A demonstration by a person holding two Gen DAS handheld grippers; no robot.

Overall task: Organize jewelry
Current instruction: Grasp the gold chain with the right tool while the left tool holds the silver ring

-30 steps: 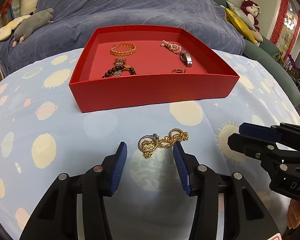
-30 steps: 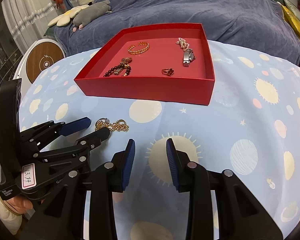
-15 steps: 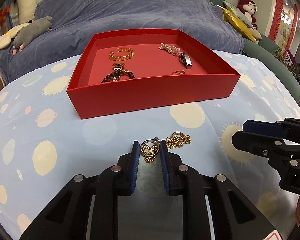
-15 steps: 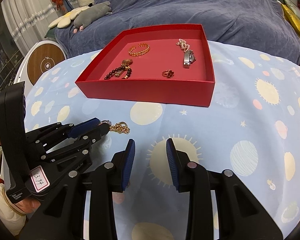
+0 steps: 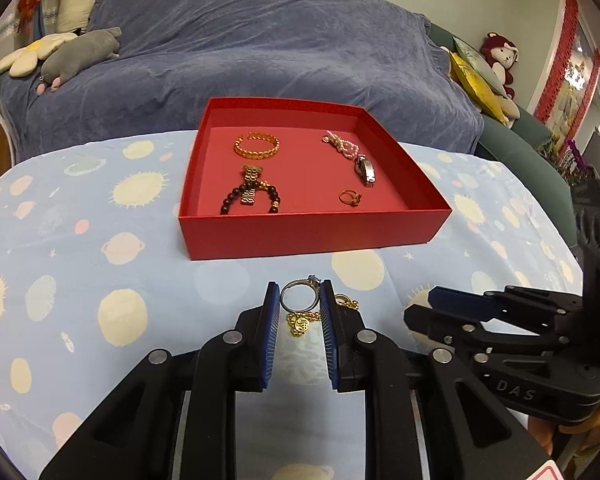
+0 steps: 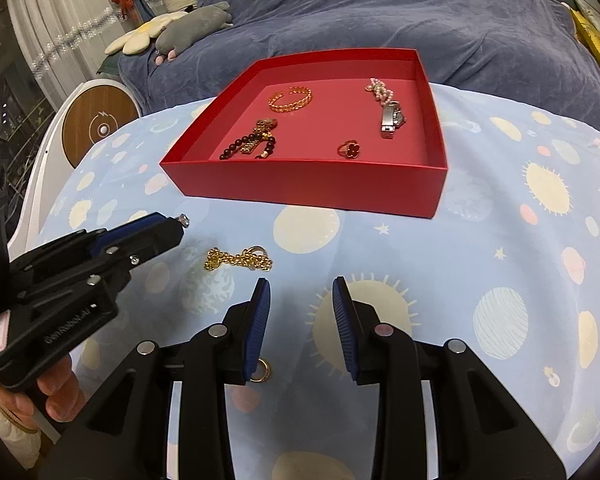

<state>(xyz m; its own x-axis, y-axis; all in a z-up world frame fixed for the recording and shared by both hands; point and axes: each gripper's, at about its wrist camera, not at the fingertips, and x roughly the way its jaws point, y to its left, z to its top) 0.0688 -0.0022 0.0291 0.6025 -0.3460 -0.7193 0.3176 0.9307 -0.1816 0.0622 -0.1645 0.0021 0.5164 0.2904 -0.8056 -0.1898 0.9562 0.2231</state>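
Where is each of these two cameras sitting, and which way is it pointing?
Left wrist view: sits on the left gripper, looking along its fingers at the silver ring they pinch and the red box; the right gripper shows at right.
Right wrist view: sits on the right gripper, open over the tablecloth; the left gripper and a hand show at left.
Shared: box and gold chain.

A surface [image 5: 100, 240] draped in pale blue cloth printed with suns and planets fills the foreground. Beyond its far edge sits a sofa [image 5: 260, 52] under a blue-grey throw, with plush toys [image 5: 60, 56] at its left end and yellow cushions [image 5: 476, 80] at its right. White curtains [image 6: 60, 28] hang off the far left corner.
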